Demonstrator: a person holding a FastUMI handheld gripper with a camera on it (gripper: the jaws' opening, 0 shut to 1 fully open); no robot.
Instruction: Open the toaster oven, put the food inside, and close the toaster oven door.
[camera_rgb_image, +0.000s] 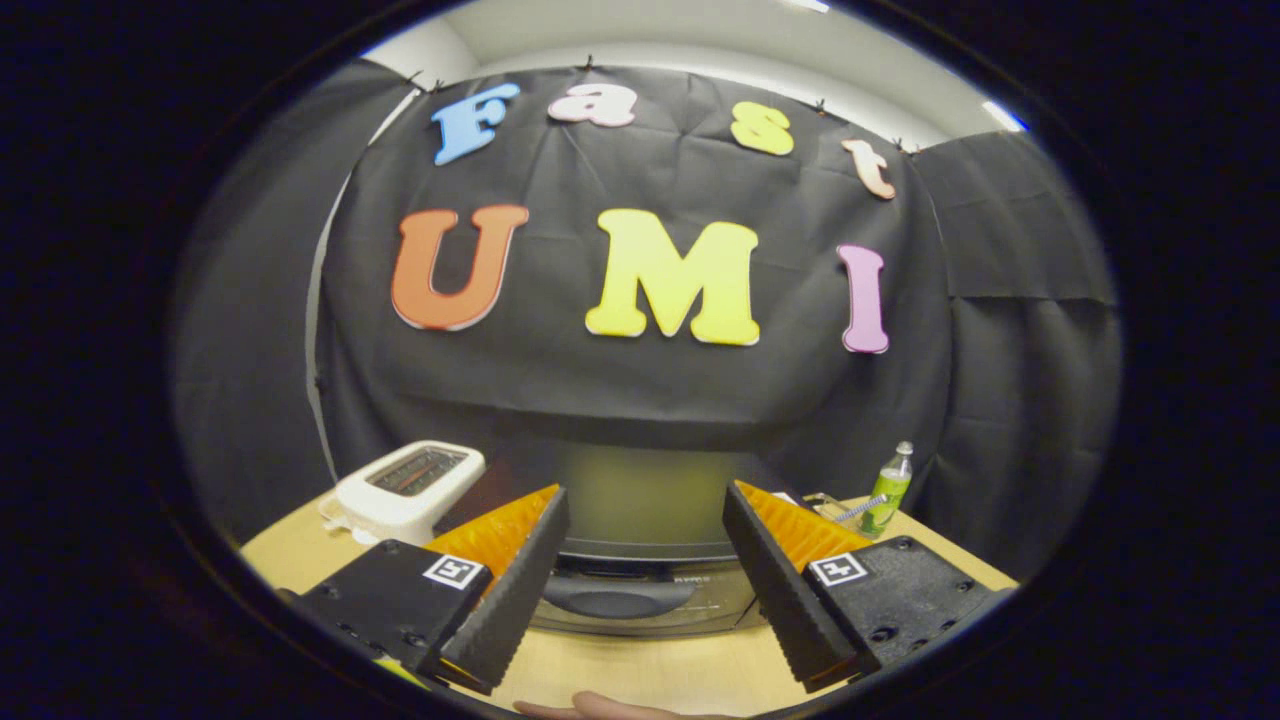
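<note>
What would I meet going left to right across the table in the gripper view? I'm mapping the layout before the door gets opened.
White toaster → toaster oven, seen between the open gripper fingers → green bottle.

Gripper, lower centre of frame: two fingers spread wide, nothing between them; black ridged rubber pads, orange ribbed backs, black blocks bearing white square markers with black pattern. 
Black toaster oven, between fingers: dark glossy top with dull greenish sheen, dark grey curved handle, silver-grey front strip. 
White pop-up toaster, lower left: cream-white body, dark slot with reddish tint. 
Clear plastic bottle, lower right: pale green liquid, white cap. 
Light tan wooden tabletop, bottom: plain, unpatterned. 
Black cloth wall, behind: matte, faint creases.
</note>
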